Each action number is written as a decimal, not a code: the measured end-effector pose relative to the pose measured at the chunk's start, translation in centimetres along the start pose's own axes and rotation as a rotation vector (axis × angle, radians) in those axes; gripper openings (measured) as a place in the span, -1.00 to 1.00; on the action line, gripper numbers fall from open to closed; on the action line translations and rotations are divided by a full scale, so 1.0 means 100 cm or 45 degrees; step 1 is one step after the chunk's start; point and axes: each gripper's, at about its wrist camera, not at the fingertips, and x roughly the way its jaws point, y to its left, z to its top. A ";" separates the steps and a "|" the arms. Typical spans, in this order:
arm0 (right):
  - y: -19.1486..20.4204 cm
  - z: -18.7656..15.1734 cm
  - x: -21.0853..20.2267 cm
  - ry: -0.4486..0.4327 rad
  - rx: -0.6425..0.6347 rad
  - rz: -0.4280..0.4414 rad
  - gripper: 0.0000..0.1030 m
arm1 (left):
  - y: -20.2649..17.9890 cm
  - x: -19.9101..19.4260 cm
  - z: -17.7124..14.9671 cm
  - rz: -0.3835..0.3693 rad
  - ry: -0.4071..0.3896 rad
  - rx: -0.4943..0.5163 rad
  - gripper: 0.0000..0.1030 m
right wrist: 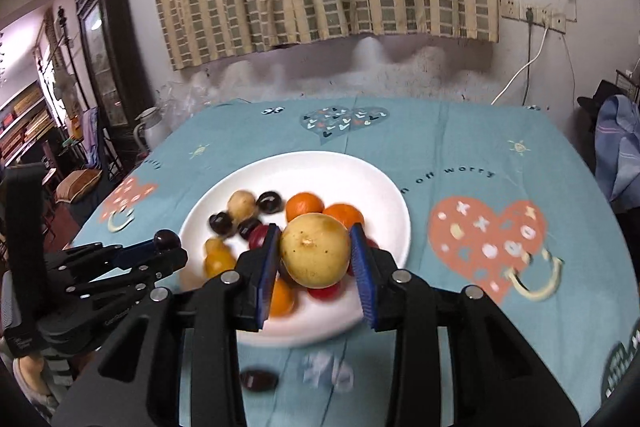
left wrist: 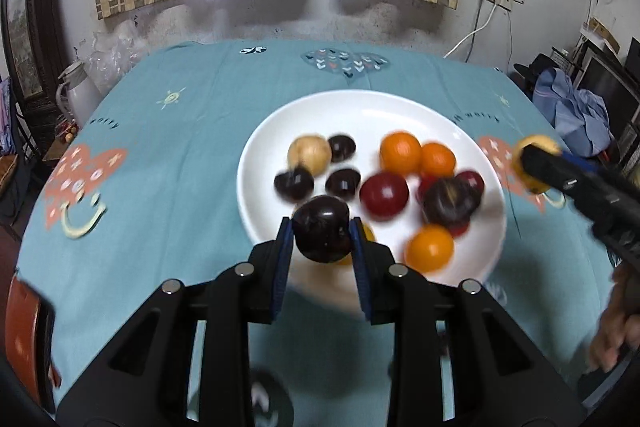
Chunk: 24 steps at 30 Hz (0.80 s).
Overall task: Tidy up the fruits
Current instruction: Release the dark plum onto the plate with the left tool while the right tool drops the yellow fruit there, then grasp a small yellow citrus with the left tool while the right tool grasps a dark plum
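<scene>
— Where's the fruit?
— A dark plum (left wrist: pixel 322 233) is pinched in the left gripper (left wrist: pixel 321 239), a yellow pear (right wrist: pixel 315 249) in the right gripper (right wrist: pixel 316 253), both above the white plate (left wrist: pixel 280 131).
— And the rest?
— Oranges (left wrist: pixel 400 151) and plums lie on that plate, on the teal tablecloth (left wrist: pixel 160 155)

One plate (left wrist: pixel 360 115), two yellow fruits (right wrist: pixel 314 251), perhaps four oranges (left wrist: pixel 400 151).

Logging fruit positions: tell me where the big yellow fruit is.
The big yellow fruit is clamped in the right gripper, held above the white plate's near-right part, in front of the oranges.
</scene>
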 end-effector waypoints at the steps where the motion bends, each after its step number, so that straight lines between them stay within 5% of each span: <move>1: 0.000 0.002 0.013 0.014 -0.001 -0.004 -0.31 | 0.000 0.009 0.007 0.000 0.003 0.000 -0.43; 3: -0.003 0.006 0.033 0.048 0.001 -0.006 -0.30 | -0.001 0.022 0.014 0.018 0.006 0.008 -0.38; 4: -0.005 0.007 0.041 0.056 0.013 -0.004 -0.29 | -0.001 0.030 0.018 0.027 0.007 0.014 -0.16; 7: -0.012 0.009 0.055 0.100 0.058 0.031 -0.29 | 0.000 0.035 0.020 0.038 -0.026 0.010 0.09; 10: -0.018 0.006 0.043 0.060 0.090 0.043 -0.25 | 0.005 0.030 0.018 0.004 -0.031 -0.013 0.09; 13: -0.020 0.004 0.020 0.009 0.102 0.023 0.15 | 0.005 0.016 0.010 0.005 -0.040 -0.010 0.09; 24: -0.003 -0.056 -0.077 -0.070 0.085 0.028 0.16 | -0.015 -0.035 -0.073 0.022 0.010 0.052 0.09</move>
